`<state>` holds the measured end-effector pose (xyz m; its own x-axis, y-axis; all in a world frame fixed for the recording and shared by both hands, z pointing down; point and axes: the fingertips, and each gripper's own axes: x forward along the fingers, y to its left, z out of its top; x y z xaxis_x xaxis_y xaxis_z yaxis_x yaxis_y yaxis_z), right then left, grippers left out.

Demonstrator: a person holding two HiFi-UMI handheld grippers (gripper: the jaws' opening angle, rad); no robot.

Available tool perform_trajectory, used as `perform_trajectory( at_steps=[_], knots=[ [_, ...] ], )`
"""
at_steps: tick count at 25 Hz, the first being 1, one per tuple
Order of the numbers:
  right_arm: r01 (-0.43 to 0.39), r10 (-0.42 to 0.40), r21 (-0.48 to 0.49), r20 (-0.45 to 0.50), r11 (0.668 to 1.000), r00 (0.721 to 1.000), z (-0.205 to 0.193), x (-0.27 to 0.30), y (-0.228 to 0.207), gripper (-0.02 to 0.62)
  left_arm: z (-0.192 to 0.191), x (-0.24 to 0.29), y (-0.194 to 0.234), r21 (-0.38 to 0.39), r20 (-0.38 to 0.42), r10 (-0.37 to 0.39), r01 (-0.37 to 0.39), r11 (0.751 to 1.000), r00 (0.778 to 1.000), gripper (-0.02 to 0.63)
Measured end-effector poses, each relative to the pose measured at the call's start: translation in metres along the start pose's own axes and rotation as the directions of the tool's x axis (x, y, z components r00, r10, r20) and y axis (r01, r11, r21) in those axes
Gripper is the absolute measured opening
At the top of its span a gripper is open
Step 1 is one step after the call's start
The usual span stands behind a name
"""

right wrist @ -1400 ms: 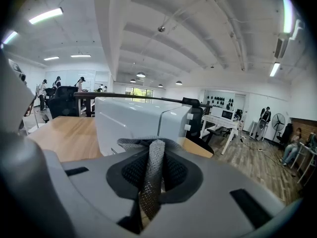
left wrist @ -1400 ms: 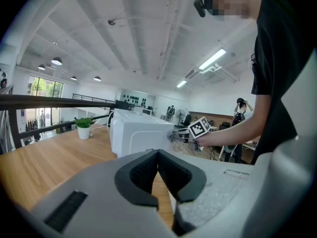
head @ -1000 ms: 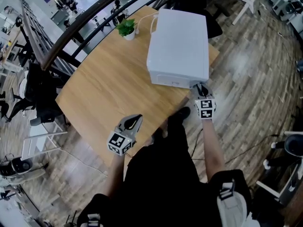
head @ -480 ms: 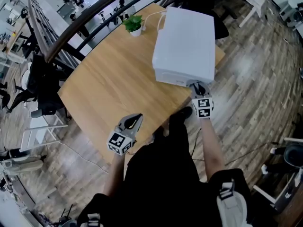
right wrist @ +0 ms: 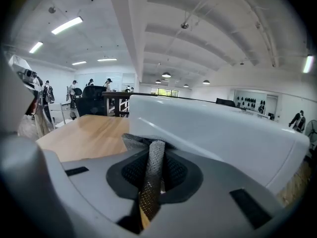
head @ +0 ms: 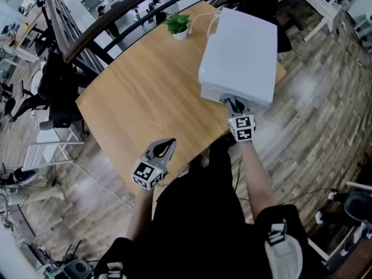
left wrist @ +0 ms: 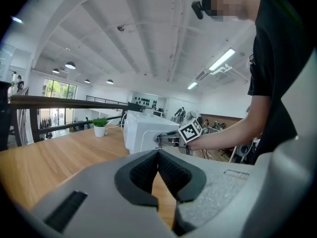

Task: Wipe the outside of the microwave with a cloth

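A white microwave (head: 238,56) stands on the right part of a wooden table (head: 139,92); it also shows as a white box (left wrist: 143,130) in the left gripper view and fills the right gripper view (right wrist: 218,133). My right gripper (head: 233,105) is shut on a grey cloth (right wrist: 151,175) and presses it against the microwave's near face. My left gripper (head: 167,147) hovers over the table's near edge, shut, with nothing between its jaws (left wrist: 158,157).
A small potted plant (head: 178,24) stands at the table's far edge, left of the microwave, with a white cable beside it. A dark railing (head: 104,31) runs behind the table. Black chairs (head: 55,89) stand to the left. Wooden floor lies to the right.
My right gripper with the cloth has slid left and further along the microwave's near face. The head view has shifted. My left gripper has held its place.
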<state>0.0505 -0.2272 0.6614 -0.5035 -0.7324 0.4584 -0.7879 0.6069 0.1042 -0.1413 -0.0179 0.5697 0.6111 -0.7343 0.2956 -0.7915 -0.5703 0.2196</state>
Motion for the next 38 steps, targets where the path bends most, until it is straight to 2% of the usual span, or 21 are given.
perform_trajectory(
  at_steps=[13, 38],
  knots=[
    [-0.099, 0.099, -0.009, 0.024, 0.995, 0.995, 0.023, 0.037, 0.046, 0.037, -0.004, -0.017, 0.008, -0.015, -0.002, 0.052, -0.052, 0.999, 0.999, 0.003],
    [-0.204, 0.205, 0.024, -0.020, 0.979, 0.979, 0.003, 0.083, 0.089, 0.037, -0.017, -0.030, 0.018, -0.047, -0.030, 0.106, -0.108, 0.993, 0.994, 0.003]
  ],
)
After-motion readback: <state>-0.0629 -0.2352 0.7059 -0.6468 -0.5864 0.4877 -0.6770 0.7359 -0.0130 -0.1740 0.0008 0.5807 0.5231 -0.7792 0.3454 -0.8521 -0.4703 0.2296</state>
